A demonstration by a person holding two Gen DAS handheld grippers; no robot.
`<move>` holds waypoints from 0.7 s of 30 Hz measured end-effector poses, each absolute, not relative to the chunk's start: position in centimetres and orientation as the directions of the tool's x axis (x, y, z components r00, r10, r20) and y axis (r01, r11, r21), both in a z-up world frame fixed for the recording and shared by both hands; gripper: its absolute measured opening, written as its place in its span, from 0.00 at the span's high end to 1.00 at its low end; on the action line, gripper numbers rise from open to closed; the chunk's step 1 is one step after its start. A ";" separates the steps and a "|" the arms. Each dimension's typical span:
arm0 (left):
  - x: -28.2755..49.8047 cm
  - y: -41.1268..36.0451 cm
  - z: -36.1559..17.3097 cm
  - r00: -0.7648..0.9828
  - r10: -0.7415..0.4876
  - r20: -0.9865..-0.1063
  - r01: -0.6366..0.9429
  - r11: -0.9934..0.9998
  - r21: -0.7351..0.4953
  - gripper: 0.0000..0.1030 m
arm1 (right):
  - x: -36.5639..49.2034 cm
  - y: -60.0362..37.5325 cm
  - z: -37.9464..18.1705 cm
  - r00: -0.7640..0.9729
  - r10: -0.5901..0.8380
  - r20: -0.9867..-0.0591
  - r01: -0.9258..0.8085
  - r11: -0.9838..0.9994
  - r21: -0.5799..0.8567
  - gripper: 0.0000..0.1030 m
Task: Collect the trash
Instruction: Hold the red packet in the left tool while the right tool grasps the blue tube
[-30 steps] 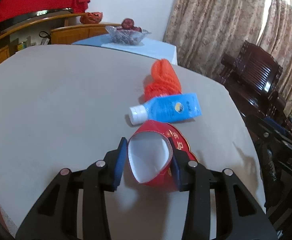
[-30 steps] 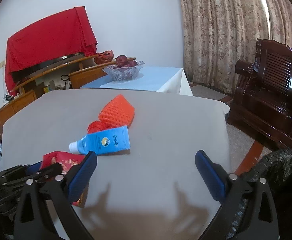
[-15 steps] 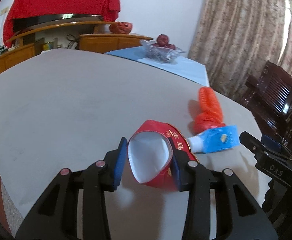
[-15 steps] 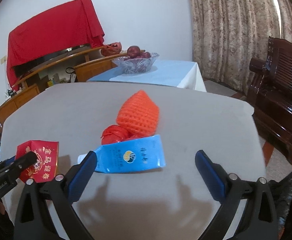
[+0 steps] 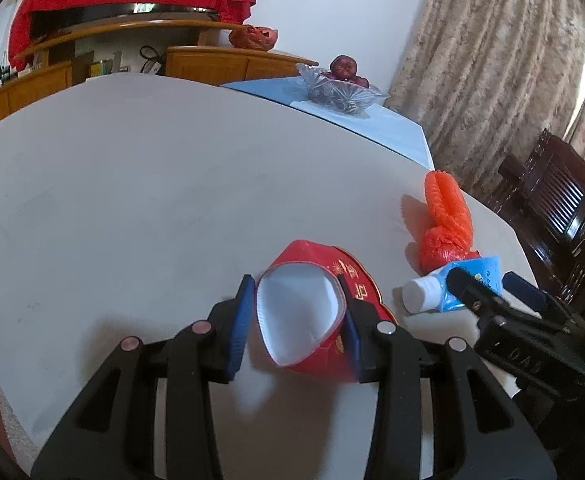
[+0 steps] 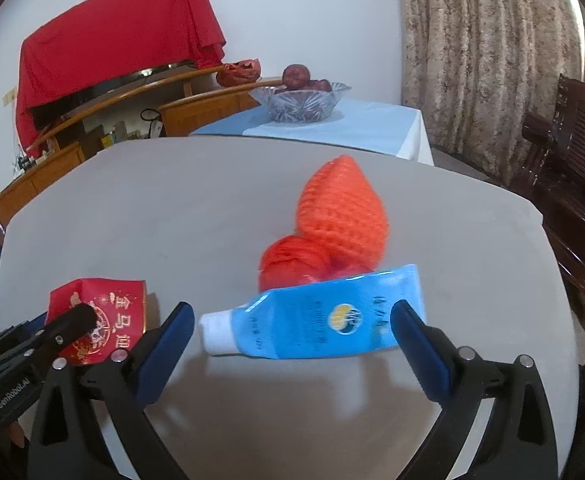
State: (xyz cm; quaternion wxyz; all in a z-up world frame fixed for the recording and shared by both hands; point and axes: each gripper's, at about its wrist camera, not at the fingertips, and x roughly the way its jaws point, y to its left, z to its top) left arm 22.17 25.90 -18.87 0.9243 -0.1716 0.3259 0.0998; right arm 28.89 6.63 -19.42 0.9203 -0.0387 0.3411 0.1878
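My left gripper (image 5: 298,312) is shut on a red paper packet (image 5: 304,316) with a white inside, squeezed open between the blue pads. The packet also shows in the right wrist view (image 6: 100,320). My right gripper (image 6: 292,336) is open, its fingers on either side of a blue tube (image 6: 316,316) with a white cap lying on the grey table (image 6: 172,208). The tube also shows in the left wrist view (image 5: 444,288). An orange foam net (image 6: 342,208) and a red crumpled bag (image 6: 292,260) lie just behind the tube.
A glass fruit bowl (image 6: 300,102) stands on a light blue cloth on a table behind. A wooden sideboard (image 6: 92,132) with a red cover stands at the back left. Dark wooden chairs (image 6: 572,168) are at the right, by the curtains.
My right gripper has moved forward to the blue tube, which now lies between its open fingers. My left gripper, still holding the red packet, has moved left, away from the tube.
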 end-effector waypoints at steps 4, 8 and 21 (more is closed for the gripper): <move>22.3 26.2 -18.8 0.769 0.070 -0.636 -0.294 0.921 -0.254 0.63 | 29.2 7.7 -20.1 0.679 0.280 -0.679 -0.366 0.931 0.018 0.07; 22.5 26.3 -18.9 0.764 0.063 -0.642 -0.294 0.920 -0.261 0.63 | 29.6 8.1 -20.6 0.656 0.259 -0.709 -0.362 0.932 0.006 0.07; 22.7 25.2 -18.8 0.763 0.046 -0.645 -0.268 0.930 -0.251 0.62 | 27.8 1.9 -21.2 0.657 0.127 -0.743 -0.268 0.961 -0.073 0.07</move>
